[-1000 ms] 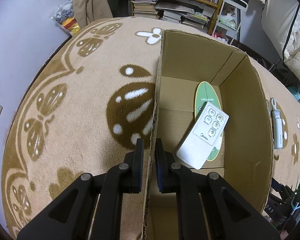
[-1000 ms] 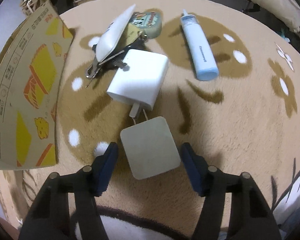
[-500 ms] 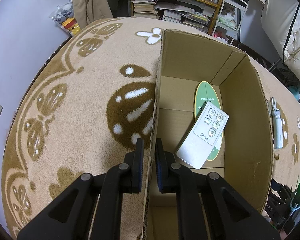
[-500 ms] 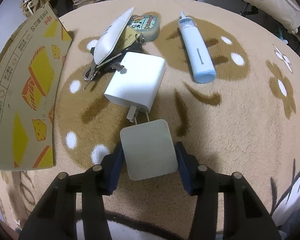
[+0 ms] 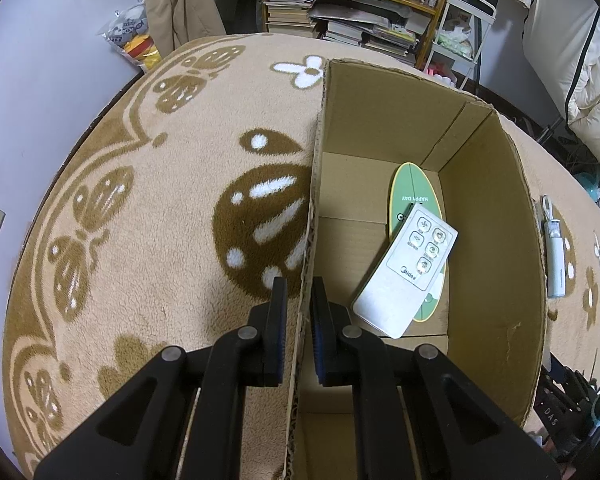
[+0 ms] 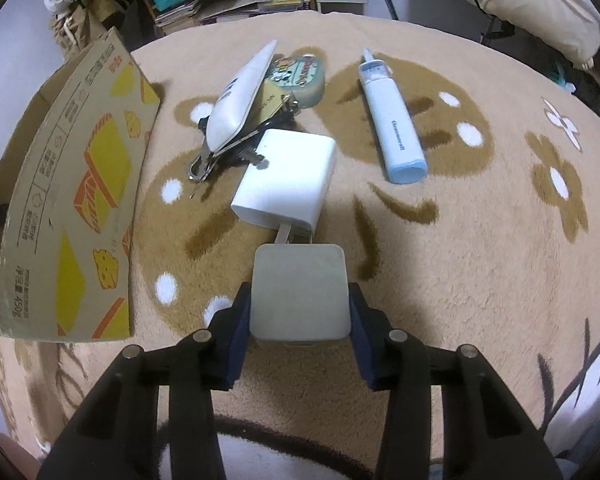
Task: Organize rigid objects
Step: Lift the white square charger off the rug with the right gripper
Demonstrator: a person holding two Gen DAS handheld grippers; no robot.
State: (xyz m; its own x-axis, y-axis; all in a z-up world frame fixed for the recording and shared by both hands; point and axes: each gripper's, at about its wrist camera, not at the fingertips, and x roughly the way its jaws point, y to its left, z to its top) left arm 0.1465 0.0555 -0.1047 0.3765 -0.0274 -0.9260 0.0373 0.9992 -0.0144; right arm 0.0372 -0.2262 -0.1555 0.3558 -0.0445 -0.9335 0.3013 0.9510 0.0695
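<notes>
My left gripper [image 5: 299, 300] is shut on the left wall of an open cardboard box [image 5: 496, 240]. Inside the box lie a white remote [image 5: 406, 276] and a green oval card [image 5: 416, 196] under it. My right gripper [image 6: 298, 320] is shut on a pale square block [image 6: 299, 292] on the carpet. Just beyond it lie a white charger [image 6: 288, 182], a white tube [image 6: 240, 98], keys [image 6: 204, 162], a green tin [image 6: 302, 78] and a blue-white pen-shaped device [image 6: 394, 130]. The box's outer side [image 6: 68, 200] stands at the left of the right wrist view.
A beige carpet with brown patterns [image 5: 140, 220] covers the surface. The pen-shaped device also shows right of the box in the left wrist view [image 5: 553, 252]. Bookshelves and clutter [image 5: 360, 8] stand behind the carpet, bedding [image 6: 532, 4] at the far right.
My right gripper has closed from wide open onto the square block, which now sits slightly raised and closer to the camera. The left gripper and box have not moved.
</notes>
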